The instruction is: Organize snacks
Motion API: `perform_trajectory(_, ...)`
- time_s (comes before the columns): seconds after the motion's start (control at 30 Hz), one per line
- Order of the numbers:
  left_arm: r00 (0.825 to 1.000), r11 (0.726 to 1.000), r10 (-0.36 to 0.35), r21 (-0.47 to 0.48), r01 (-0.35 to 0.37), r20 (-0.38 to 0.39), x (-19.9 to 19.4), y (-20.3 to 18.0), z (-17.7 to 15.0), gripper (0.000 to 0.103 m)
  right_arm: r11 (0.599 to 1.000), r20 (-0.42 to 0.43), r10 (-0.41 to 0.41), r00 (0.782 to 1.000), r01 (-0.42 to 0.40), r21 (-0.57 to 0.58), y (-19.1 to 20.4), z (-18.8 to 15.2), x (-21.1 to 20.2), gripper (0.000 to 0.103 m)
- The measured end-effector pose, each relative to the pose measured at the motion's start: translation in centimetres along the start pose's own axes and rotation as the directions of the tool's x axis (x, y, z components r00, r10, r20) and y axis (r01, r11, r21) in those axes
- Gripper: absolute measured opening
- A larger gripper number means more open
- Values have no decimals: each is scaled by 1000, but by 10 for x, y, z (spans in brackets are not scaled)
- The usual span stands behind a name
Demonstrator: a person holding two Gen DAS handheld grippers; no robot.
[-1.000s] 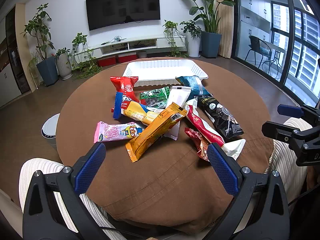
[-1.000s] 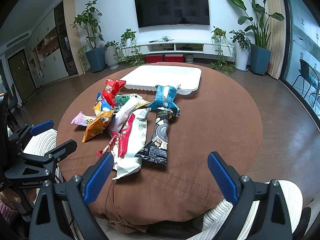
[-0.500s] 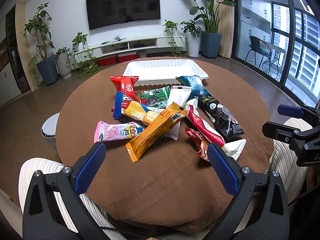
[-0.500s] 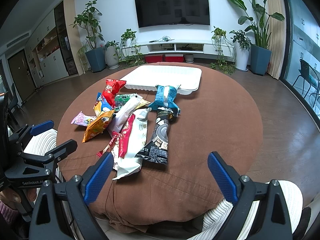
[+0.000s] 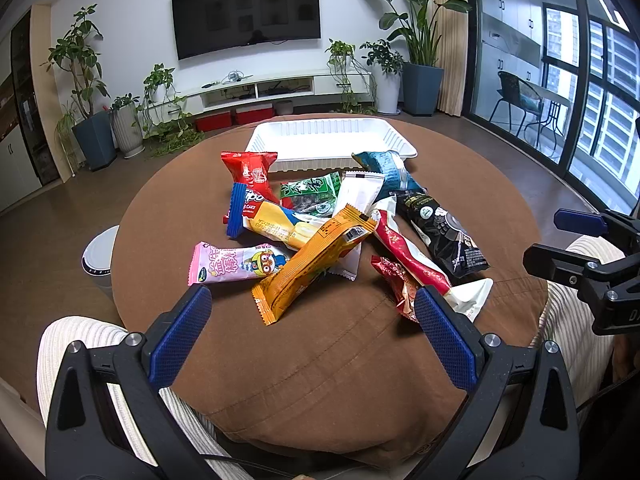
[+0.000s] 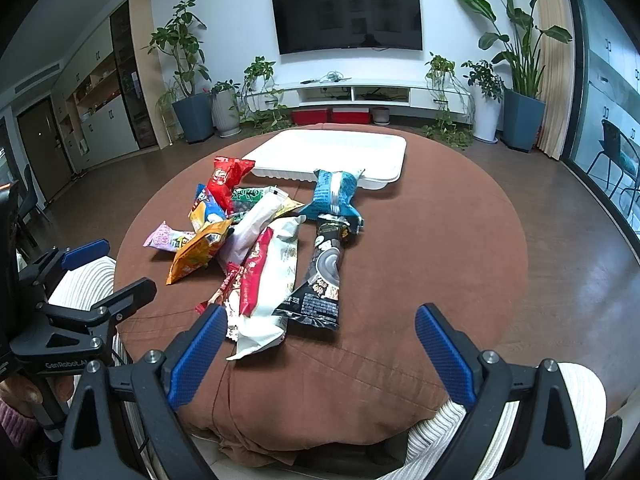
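A pile of snack packets lies on the round brown table: an orange bar, a pink packet, a red bag, a black packet, a blue bag and several others. An empty white tray stands behind the pile; it also shows in the right wrist view. My left gripper is open and empty at the table's near edge. My right gripper is open and empty, to the right of the left one.
A white bin stands on the floor left of the table. My knees in striped trousers sit under the near edge. Potted plants and a TV bench line the far wall.
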State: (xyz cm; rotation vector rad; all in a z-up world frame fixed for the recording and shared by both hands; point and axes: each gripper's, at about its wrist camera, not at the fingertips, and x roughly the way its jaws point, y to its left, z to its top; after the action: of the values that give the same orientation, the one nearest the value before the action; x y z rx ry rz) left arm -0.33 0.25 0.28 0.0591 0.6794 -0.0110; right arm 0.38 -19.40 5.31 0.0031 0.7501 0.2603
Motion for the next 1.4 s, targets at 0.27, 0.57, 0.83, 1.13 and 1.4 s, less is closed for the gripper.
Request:
perform_trajectory(0.27, 1000, 1000, 1, 0, -1, 0, 0, 0, 0, 103, 1000, -5, 7, 1000, -7, -6, 8, -1, 5, 97)
perform_trajectory(0.57, 1000, 1000, 6, -3, -7, -12, 4, 6, -2, 103, 1000, -13, 20, 1000, -20, -3, 7, 1, 13, 97)
perform_trajectory(0.83, 999, 1000, 25, -13, -26, -30, 15, 17, -1, 103, 999, -22, 42, 999, -42, 4, 3, 10, 23, 97)
perform_trajectory(1.13, 998, 998, 47, -28, -49, -52, 31, 39, 4, 103, 999, -62, 49, 997, -49, 3, -4, 21, 47, 89)
perform_trajectory(1.4, 996, 998, 50, 48, -46, -76, 51, 55, 14, 103, 998, -158, 56, 986, -58, -6, -8, 26, 80, 73)
